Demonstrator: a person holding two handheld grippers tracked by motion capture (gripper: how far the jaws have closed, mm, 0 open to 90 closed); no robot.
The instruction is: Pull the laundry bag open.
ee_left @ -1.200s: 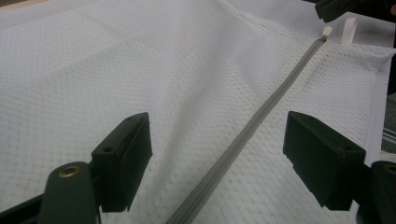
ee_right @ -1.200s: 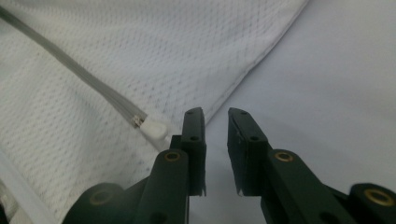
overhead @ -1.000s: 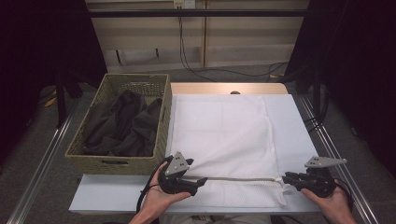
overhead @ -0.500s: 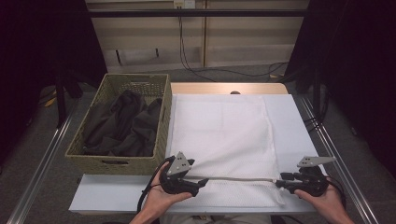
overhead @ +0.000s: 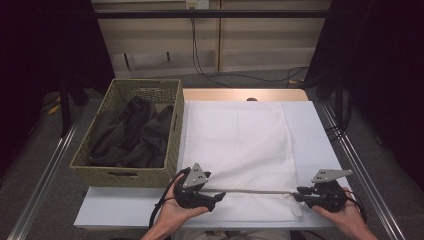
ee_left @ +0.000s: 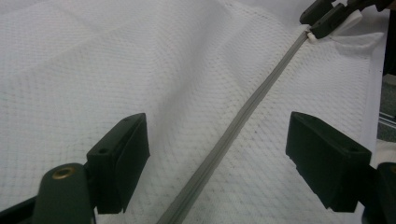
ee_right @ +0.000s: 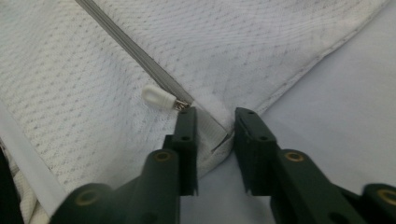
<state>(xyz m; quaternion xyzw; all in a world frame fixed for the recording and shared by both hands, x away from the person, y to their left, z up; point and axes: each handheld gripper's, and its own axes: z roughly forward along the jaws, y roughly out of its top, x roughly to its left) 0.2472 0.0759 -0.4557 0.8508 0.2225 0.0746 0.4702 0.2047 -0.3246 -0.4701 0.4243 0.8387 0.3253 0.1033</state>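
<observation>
Since half a second ago, high view: right gripper (overhead: 302, 191) has edged inward along the zipper (overhead: 255, 190) of the white mesh bag (overhead: 235, 150), which lies flat on the table (overhead: 310, 125) beside the wicker basket (overhead: 125, 175). Left gripper view: left gripper (ee_left: 217, 154) jaws spread wide, holding nothing, straddling the zipper. Right gripper view: jaws narrowly parted around the bag's corner by the white zipper pull (ee_right: 158, 97); grip uncertain.

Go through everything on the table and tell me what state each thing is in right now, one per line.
Mesh bag: lying flat on the table.
Zipper: closed along the stretch that shows, pull at the right gripper's end.
Left gripper: open, jaws astride the zipper, not touching it.
Right gripper: narrowly parted around the bag's end fabric.
Basket: upright beside the bag, holding dark clothes.
</observation>
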